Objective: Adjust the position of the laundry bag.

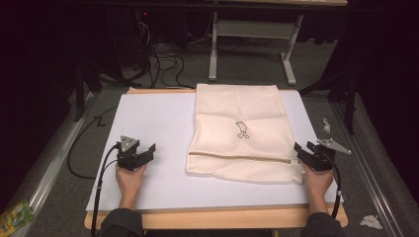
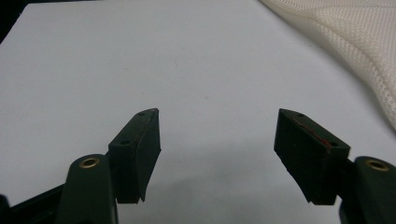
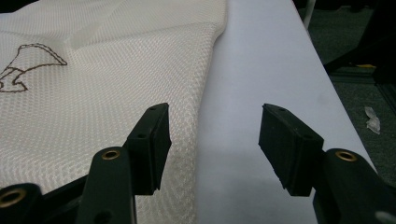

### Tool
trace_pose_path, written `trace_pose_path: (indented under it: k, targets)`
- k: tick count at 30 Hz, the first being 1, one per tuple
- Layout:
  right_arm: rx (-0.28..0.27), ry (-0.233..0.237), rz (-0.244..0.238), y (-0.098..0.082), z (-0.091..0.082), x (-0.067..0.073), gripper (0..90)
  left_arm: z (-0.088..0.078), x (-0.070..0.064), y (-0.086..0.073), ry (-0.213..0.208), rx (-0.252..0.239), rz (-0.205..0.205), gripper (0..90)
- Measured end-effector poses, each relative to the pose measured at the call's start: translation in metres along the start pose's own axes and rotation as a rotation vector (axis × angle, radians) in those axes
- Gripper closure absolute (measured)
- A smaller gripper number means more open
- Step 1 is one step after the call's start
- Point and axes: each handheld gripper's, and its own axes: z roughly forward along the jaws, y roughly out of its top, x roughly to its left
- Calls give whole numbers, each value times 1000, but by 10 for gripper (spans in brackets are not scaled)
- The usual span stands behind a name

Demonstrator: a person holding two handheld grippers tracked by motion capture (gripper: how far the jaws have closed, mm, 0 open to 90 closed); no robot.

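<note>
A cream mesh bag [image 1: 240, 133] lies flat on the white board [image 1: 148, 123] that covers the counter [image 1: 217, 219], set toward the right half and reaching the board's far edge. A small dark outline figure [image 1: 240, 130] is stitched near its middle, and a zip line [image 1: 237, 157] runs across it close to the near edge.

The left gripper [image 1: 140, 153] sits on the bare board well to the left of the bag, held in the person's left hand [image 1: 130, 178]. Its jaws stand wide apart with nothing between them; in the left gripper view the bag's edge [image 2: 369, 51] shows off to the upper right.

The right gripper [image 1: 307, 150] rests at the bag's near right corner, held by the right hand [image 1: 316, 181]. Its jaws are also spread wide and hold nothing; in the right gripper view one jaw is over the mesh [image 3: 107, 93] and the other over bare board [image 3: 261, 70].
</note>
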Motion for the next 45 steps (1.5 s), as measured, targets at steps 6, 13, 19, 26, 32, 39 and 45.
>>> trace_pose_path:
  k: [6, 13, 19, 26, 32, 39, 45]
  targets:
    - [7, 0, 3, 0, 1, 0, 442, 0, 1, 0, -6, -1, -3, 320]
    - [32, 5, 4, 2, 3, 0, 442, 1, 4, 2, -25, 13, -28, 346]
    - [45, 9, 14, 4, 4, -2, 446, 3, 6, 3, -41, 39, -48, 341]
    - [46, 8, 13, 5, 3, -3, 454, 1, 9, 5, -52, 50, -64, 339]
    - [71, 19, 24, 4, 0, -8, 465, 1, 10, 5, -68, 68, -70, 339]
    - [98, 29, 31, 5, -4, -10, 471, -1, 7, 7, -105, 94, -72, 339]
    - [110, 51, 41, 6, -8, -13, 485, -2, -2, 19, -133, 104, -38, 334]
